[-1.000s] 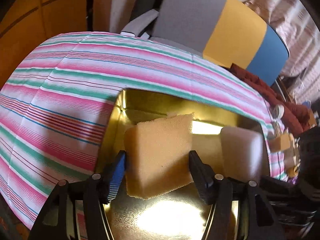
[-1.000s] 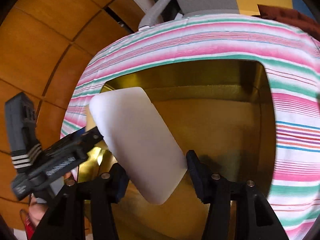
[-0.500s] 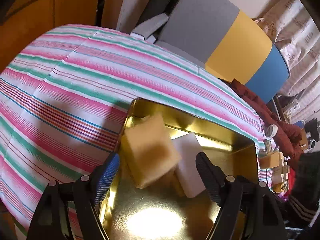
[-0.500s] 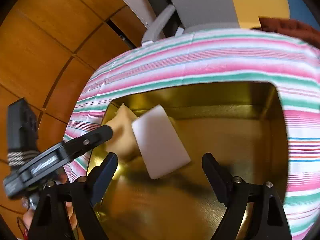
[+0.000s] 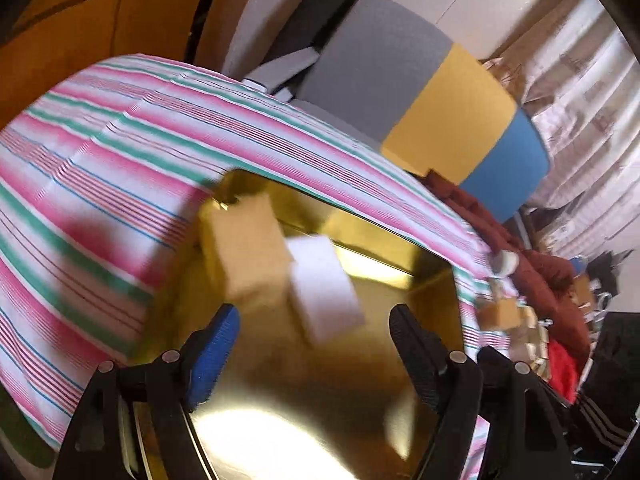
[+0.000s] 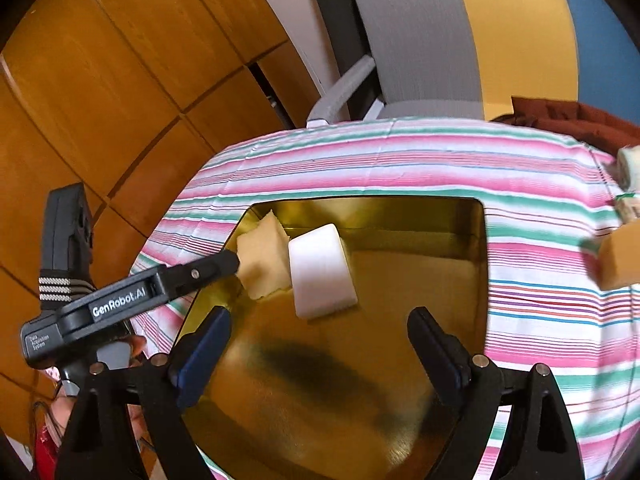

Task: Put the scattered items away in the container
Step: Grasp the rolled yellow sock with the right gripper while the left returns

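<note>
A gold metal tin [image 5: 320, 408] [image 6: 400, 280] lies on the striped tablecloth [image 5: 100, 200]. In its far left corner rest a yellow sponge [image 5: 244, 248] [image 6: 262, 256] and, right beside it, a white sponge [image 5: 324, 288] [image 6: 320, 272]. My left gripper [image 5: 314, 314] hovers over the tin, jaws wide and closing a little, nothing between them. One of its fingers [image 6: 200, 272] shows in the right wrist view, next to the yellow sponge. My right gripper [image 6: 319, 314] also hangs above the tin, jaws opening, holding nothing.
A grey, yellow and blue chair [image 5: 400, 92] [image 6: 420, 40] stands behind the table. At the table's right edge lie a tan block [image 6: 620, 256] and a small roll [image 6: 630, 168]. Dark red cloth [image 5: 540, 280] is piled to the right. Wooden panels [image 6: 120, 80] line the left.
Both grippers opened and let go: the yellow sponge and the white sponge dropped into the tin's far left corner. Both grippers then pulled back and rose.
</note>
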### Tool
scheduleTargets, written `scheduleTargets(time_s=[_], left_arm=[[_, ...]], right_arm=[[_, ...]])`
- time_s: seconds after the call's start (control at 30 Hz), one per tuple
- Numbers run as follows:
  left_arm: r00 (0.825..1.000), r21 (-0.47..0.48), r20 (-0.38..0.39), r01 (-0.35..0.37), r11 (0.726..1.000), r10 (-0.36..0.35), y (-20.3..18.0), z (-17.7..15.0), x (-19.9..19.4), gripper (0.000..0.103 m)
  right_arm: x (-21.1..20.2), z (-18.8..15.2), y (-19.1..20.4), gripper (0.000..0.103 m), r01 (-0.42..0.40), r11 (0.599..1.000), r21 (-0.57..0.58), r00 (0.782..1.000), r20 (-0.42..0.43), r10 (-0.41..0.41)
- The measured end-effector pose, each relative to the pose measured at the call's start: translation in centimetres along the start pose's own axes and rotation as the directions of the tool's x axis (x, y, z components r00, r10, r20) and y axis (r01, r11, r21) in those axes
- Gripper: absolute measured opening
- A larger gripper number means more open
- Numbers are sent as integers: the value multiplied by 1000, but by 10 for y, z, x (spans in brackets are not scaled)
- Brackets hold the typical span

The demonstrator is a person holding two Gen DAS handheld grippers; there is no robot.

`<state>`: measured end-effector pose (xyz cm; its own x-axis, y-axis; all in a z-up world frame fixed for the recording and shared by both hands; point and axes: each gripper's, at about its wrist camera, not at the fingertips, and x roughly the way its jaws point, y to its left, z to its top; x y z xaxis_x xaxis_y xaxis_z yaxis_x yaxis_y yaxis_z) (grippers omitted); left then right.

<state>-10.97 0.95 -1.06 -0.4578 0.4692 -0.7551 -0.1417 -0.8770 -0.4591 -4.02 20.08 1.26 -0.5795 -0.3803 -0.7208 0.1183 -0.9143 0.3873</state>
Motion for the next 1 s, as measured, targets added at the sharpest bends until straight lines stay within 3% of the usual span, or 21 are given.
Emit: scheduleTargets(time_s=[0.1, 0.37, 0.7, 0.83, 1.0], left_arm=[[999, 21, 7, 37, 999, -37, -15, -15, -2, 78], [998, 224, 2, 67, 972, -69, -85, -48, -6, 77], [990, 281, -90, 130, 951, -109, -141, -84, 12, 78], [983, 312, -131, 162, 936, -127, -159, -96, 19, 78], [977, 387, -172, 184, 903, -126, -186, -116, 26, 78]], right_arm=[[-12, -7, -5, 90, 14, 1000, -21, 1000, 15, -14], [-50, -29, -43, 90, 78, 997, -14, 996, 54, -77], [-101, -52, -113, 92, 176, 982, 68, 978, 98, -182], [-121, -61, -153, 92, 259, 960, 106, 958, 96, -270], [-145, -61, -207, 92, 428, 893, 137, 892, 96, -442]])
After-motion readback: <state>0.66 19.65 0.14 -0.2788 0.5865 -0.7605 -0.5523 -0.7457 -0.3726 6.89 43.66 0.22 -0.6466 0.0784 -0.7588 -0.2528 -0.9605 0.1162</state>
